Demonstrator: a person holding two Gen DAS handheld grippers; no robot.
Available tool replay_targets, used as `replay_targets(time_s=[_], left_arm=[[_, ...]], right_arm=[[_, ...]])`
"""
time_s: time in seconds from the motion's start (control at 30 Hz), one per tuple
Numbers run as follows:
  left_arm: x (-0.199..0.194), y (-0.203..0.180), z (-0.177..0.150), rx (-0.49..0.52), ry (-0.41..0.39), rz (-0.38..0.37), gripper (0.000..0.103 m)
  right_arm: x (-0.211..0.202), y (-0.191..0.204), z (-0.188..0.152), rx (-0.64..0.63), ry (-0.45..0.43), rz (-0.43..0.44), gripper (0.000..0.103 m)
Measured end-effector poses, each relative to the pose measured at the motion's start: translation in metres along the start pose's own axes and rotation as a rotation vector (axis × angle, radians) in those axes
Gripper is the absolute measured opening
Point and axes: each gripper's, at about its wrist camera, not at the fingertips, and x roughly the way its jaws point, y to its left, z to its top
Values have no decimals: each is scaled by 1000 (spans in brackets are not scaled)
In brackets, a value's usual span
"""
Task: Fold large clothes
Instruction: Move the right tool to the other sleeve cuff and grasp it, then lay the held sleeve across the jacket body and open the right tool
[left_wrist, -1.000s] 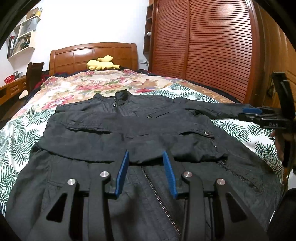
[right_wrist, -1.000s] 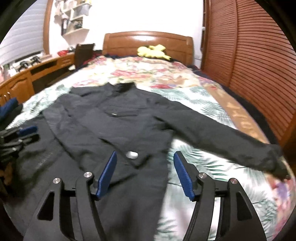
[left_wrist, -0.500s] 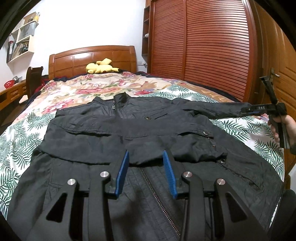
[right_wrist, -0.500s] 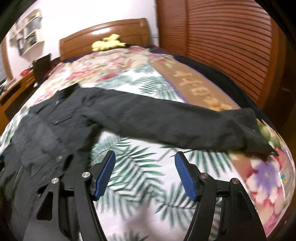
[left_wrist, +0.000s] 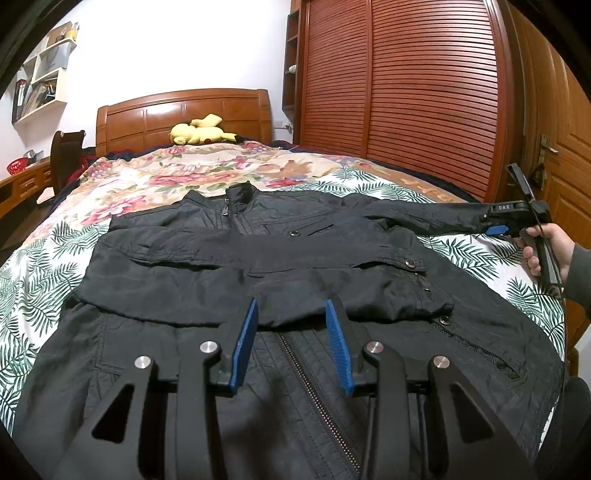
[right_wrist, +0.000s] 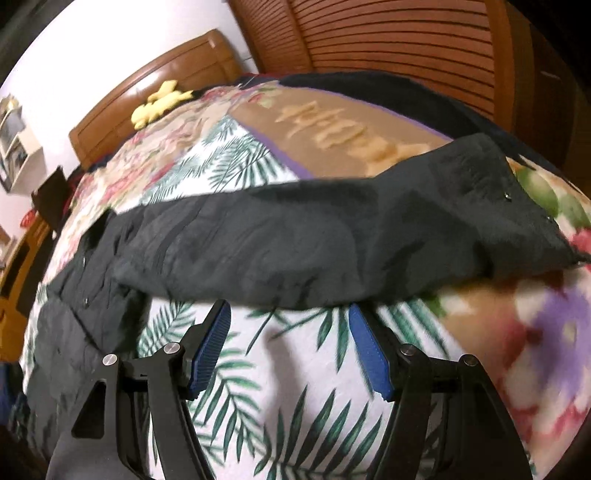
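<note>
jackets: 1 black jacket (left_wrist: 258, 266) | grippers: 2, left gripper (left_wrist: 291, 343) and right gripper (right_wrist: 288, 347) | plush toys: 1 yellow plush toy (left_wrist: 201, 133) | beds: 1 bed (left_wrist: 155, 184)

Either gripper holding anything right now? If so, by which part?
Nothing held. Left gripper hovers open over the jacket; right gripper is open just short of the outstretched sleeve.

A black jacket (left_wrist: 258, 266) is lying spread on the bed (left_wrist: 44, 266), one sleeve folded across its chest. The left tool (left_wrist: 291, 314) is hovering over the near zipper, jaws apart and gripping nothing. At far right, a hand (left_wrist: 546, 251) is holding the right tool (left_wrist: 495, 230) by the outstretched sleeve's cuff.
</note>
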Motion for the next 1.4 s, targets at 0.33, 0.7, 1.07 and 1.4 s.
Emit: replay_targets(time_s=[0.33, 0.7, 1.07, 1.4], left_arm=[[0, 0, 0, 1, 2, -1, 37], [-8, -8, 0, 27, 1, -11, 37], [-48, 5, 5, 2, -41, -17, 37], [-79, 28, 10, -35, -101, 18, 37]], right_arm=[[12, -5, 24, 24, -44, -98, 27], [-52, 84, 52, -250, -208, -94, 5], [-108, 243, 17, -555, -284, 109, 5], [-78, 319, -56, -714, -126, 164, 12]])
